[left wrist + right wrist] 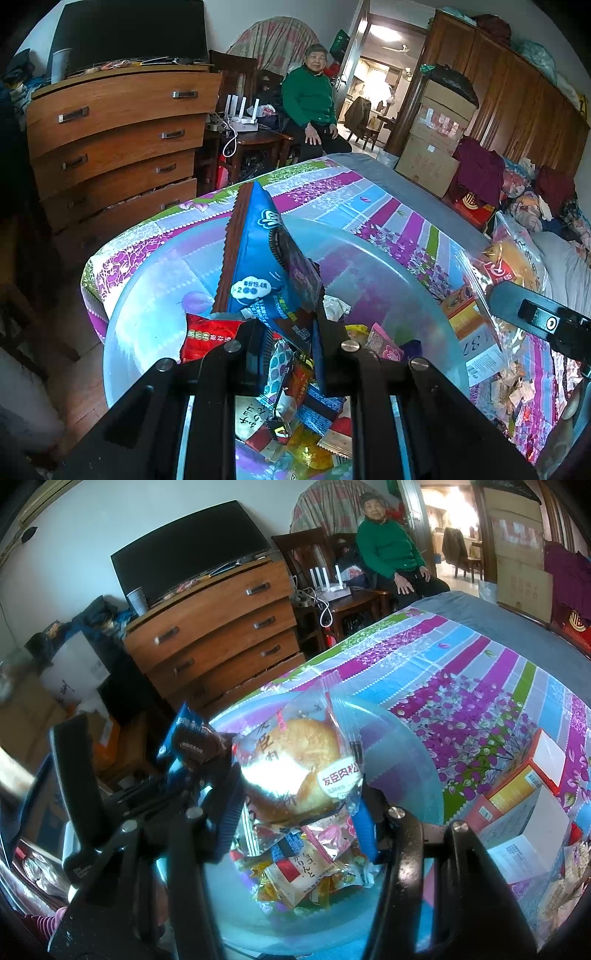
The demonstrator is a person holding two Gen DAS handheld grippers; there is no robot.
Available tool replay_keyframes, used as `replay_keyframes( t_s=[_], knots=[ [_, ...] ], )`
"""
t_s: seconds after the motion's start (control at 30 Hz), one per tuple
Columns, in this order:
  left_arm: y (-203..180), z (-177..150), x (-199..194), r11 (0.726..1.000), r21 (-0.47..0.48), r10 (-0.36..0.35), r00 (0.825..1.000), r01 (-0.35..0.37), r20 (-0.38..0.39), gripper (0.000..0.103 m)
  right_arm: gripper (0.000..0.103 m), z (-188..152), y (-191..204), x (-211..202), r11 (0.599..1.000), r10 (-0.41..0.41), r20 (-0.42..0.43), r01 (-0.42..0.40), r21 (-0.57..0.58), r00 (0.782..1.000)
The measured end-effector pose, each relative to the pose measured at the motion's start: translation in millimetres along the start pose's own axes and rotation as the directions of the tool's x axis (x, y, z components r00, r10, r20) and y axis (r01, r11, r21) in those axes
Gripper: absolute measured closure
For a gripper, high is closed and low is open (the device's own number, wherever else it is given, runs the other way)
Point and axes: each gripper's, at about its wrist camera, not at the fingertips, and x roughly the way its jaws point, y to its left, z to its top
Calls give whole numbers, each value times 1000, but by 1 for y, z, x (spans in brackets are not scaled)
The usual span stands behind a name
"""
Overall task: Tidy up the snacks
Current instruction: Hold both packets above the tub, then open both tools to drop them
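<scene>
Over a round, translucent plastic tub (pixel 388 266) w/ crinkly snack wrappers (pixel 295 417) heaped inside, the left gripper (pixel 286 339) is clenching a glossy blue foil cookie pack (pixel 258 258) upright while the right gripper (pixel 299 812) is grasping a clear-bagged round bun (pixel 295 768) just above the heap.

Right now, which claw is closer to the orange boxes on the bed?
Right. The right claw, shut on the bun packet, is beside the orange boxes; the left claw, holding the blue cookie bag, is farther away.
</scene>
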Motion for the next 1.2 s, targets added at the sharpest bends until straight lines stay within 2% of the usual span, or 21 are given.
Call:
replay_keyframes(
  t_s=[1.2],
  knots=[
    [6, 1, 0, 1000, -12, 4, 1000, -4, -6, 85, 49, -7, 2, 7, 1000, 7, -19, -7, 0, 1000]
  ],
)
